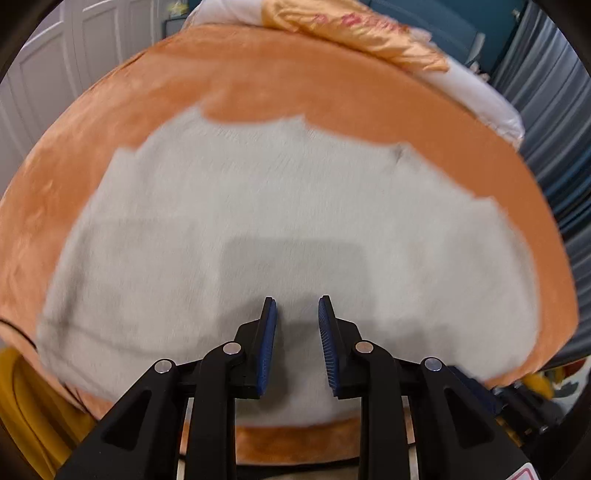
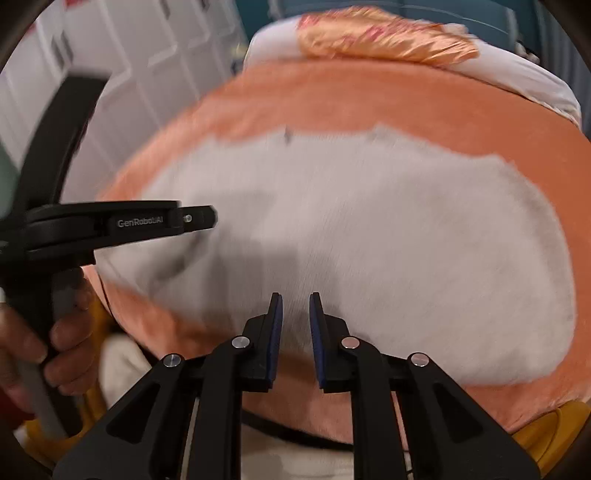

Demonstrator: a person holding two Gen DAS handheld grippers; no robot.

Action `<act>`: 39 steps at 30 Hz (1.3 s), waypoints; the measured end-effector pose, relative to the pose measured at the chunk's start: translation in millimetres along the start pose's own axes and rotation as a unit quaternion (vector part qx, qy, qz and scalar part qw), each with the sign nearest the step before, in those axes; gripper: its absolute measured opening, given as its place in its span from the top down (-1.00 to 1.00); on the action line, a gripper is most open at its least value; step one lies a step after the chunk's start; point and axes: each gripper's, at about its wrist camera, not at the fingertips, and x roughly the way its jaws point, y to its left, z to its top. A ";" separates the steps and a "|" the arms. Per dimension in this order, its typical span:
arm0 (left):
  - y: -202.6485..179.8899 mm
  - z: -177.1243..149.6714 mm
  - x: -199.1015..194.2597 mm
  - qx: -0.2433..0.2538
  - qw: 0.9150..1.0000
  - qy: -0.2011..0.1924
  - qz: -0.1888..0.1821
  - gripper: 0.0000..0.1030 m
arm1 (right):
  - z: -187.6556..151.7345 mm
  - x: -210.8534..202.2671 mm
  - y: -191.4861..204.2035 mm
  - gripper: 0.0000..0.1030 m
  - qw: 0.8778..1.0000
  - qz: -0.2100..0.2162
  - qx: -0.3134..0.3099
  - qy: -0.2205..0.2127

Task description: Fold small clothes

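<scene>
Two claws hang over a pale grey garment (image 1: 280,221) spread flat on an orange blanket (image 1: 332,99). The left claw (image 1: 297,306) stands slightly spread, blue pads apart, nothing between them, just above the cloth's near middle. The right claw (image 2: 295,302) is also a little parted and empty, poised over the garment's near edge where grey meets orange. In the right wrist view the left claw's black body reaches in from the left, gripped by a hand (image 2: 55,332).

Judging by the flat, blurred cloth and the empty jaws, the work stands between folds: a grip looks just let go, or a new one is being sought. The next move likely calls for each claw to find an edge or corner of the garment, pinch a single layer clear of the blanket beneath, and carry it over evenly.

Beyond the blanket's far edge lies a white pillow (image 1: 491,99) with a gold cloth (image 1: 369,33) over it; white cupboard doors (image 2: 155,66) stand far left. Something yellow (image 1: 26,398) shows below the near left edge. Nothing lies on the garment itself.
</scene>
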 end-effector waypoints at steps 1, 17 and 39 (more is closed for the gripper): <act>4.9 -3.5 0.1 -0.002 1.000 0.000 0.006 0.53 | -4.8 0.8 -9.3 0.76 1.000 -0.022 0.003 0.008; 59.8 -20.2 -16.3 -0.039 0.998 -0.006 0.055 0.79 | -15.0 -53.5 -97.7 0.72 0.979 -0.157 0.131 0.004; 69.1 -30.9 -25.7 -0.051 0.996 -0.010 0.073 0.58 | -4.5 4.6 -52.7 0.72 0.984 -0.149 0.079 0.056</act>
